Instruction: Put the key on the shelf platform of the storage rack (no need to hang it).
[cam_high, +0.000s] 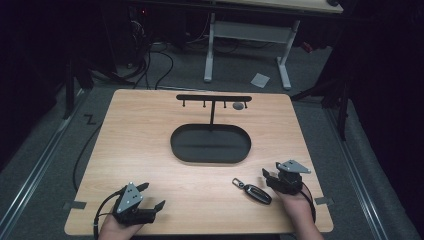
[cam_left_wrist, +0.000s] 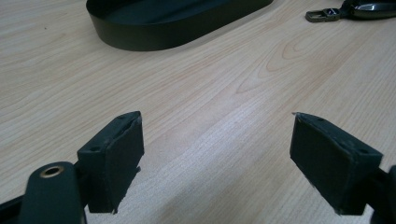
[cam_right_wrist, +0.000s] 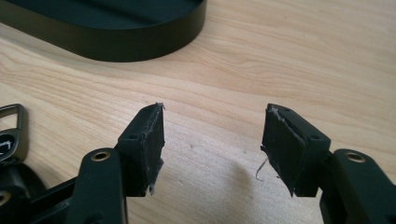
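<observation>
**Car key fob lies untouched beside the right tongs; hanging work not yet begun**

Car key fob (cam_high: 257, 193), black with a metal clip at one end, lies flat on the wooden tabletop (cam_high: 150, 150), near the front edge and right of centre. It sits just left of the right tongs (cam_high: 272, 176), close by but not touching them as far as the high view shows. Its long axis runs diagonally: the metal clip end (cam_high: 238, 183) points toward the far left, roughly at the black oval tray (cam_high: 210, 143), and the rounded body end points back toward the person.

Judging from the layout, the work looks to be at its start. Nothing is held, the tray is empty, and the black T-shaped hook stand (cam_high: 213, 99) rising behind the tray carries nothing on most of its pegs; a small grey roundish item (cam_high: 238, 106) sits near its right end, too small to identify. Picking up the fob and placing it are both still to do.

Right tongs, seen in the right gripper view (cam_right_wrist: 212, 135), stand partly apart with only bare wood between them; the fob's clip (cam_right_wrist: 13, 126) shows at the left edge. Left tongs (cam_high: 152, 196) rest at the front left, well away from the fob, and the left gripper view (cam_left_wrist: 217, 144) shows them spread wide with nothing in between.
</observation>
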